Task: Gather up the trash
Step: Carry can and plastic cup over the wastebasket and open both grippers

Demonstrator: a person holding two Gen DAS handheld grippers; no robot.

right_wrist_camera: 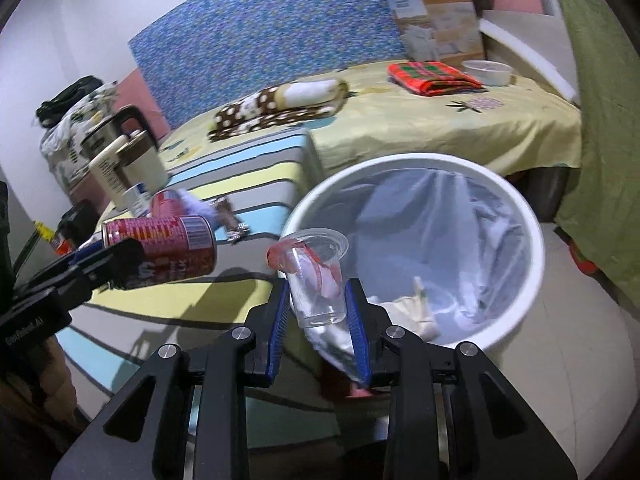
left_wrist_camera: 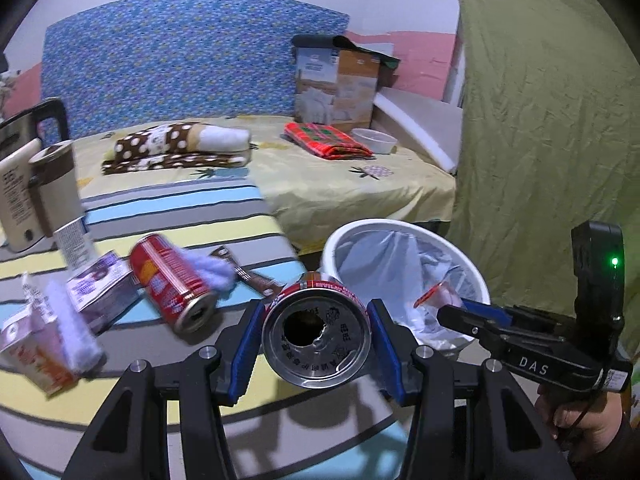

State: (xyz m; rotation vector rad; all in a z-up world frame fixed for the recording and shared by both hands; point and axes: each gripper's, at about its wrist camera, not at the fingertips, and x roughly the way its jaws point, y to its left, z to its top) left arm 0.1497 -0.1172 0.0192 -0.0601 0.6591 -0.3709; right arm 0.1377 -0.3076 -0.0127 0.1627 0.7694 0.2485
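Observation:
My left gripper [left_wrist_camera: 316,344] is shut on a red drink can [left_wrist_camera: 316,340], its opened top facing the camera, held above the striped table near the bin. The same can shows in the right wrist view [right_wrist_camera: 168,248]. My right gripper [right_wrist_camera: 318,312] is shut on a clear plastic cup [right_wrist_camera: 320,280] with a red wrapper inside, held at the near rim of the white bin [right_wrist_camera: 532,248]. The bin [left_wrist_camera: 340,240] is lined with a clear bag and holds some scraps. The right gripper also shows in the left wrist view [left_wrist_camera: 452,314].
On the striped table [left_wrist_camera: 240,400] lie another red can [left_wrist_camera: 172,284], a purple carton [left_wrist_camera: 100,292], a pink carton [left_wrist_camera: 36,344], blue fluff and a brown wrapper [left_wrist_camera: 248,276]. A kettle [left_wrist_camera: 44,184] stands at the left. A bed [left_wrist_camera: 340,176] is behind.

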